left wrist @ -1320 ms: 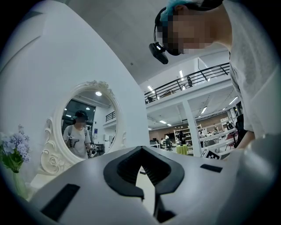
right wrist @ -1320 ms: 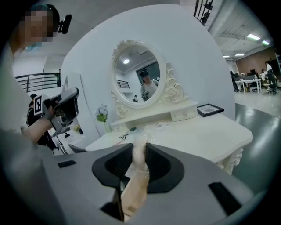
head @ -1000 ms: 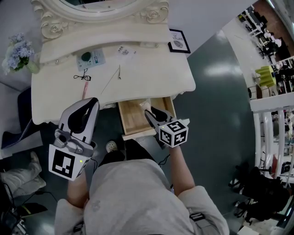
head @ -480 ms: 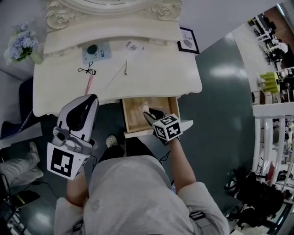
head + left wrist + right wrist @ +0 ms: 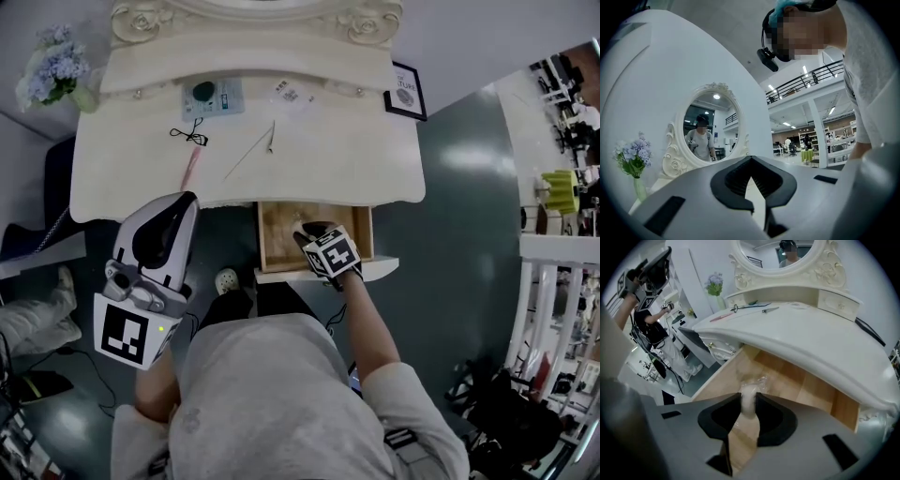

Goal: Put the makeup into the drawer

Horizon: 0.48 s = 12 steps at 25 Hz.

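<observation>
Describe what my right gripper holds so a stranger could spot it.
Find the white dressing table; a wooden drawer stands open under its front edge. Over it the right gripper pinches the makeup piece. Unlike the pink stick on the tabletop, it is pale and wrapped in clear film.

Vanity table point(image 5: 356, 169): flower vase point(image 5: 56, 75), framed picture point(image 5: 405, 91), teal packet point(image 5: 208, 97), pink stick point(image 5: 190, 167), perhaps pencil.

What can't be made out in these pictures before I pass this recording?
- Makeup packet, held in the right gripper: pale, blurred and film-wrapped in the right gripper view, so its kind is unclear; the gripper covers it in the head view.
- Drawer: its back is hidden under the dresser top, right gripper view.
- Framed sign: print too small, head view.
- Left gripper: its own body blocks everything below, left gripper view.
</observation>
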Motion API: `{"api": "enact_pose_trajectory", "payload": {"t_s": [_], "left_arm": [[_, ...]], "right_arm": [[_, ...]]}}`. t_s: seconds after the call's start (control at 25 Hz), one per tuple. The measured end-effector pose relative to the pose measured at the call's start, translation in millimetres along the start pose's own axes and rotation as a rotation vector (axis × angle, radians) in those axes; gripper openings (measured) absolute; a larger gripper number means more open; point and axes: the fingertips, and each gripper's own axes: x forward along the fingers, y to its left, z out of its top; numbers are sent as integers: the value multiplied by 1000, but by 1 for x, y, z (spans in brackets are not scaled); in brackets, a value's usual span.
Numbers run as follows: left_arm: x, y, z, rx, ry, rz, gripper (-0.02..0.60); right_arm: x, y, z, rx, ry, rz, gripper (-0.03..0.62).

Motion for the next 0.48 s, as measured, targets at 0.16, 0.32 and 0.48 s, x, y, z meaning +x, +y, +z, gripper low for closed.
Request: {"api": "enact_pose_trajectory", "payload": {"t_s": [0.16, 0.32, 0.48], "left_arm": [[-2, 6, -3, 1, 21, 38, 11], [-4, 12, -8, 4, 41, 69, 11], [-7, 17, -13, 8, 64, 96, 11]], "right_arm": [[20, -1, -9, -58, 86, 19, 103], [38, -2, -17, -117, 159, 36, 104], [48, -1, -19, -146, 190, 58, 104]]}}
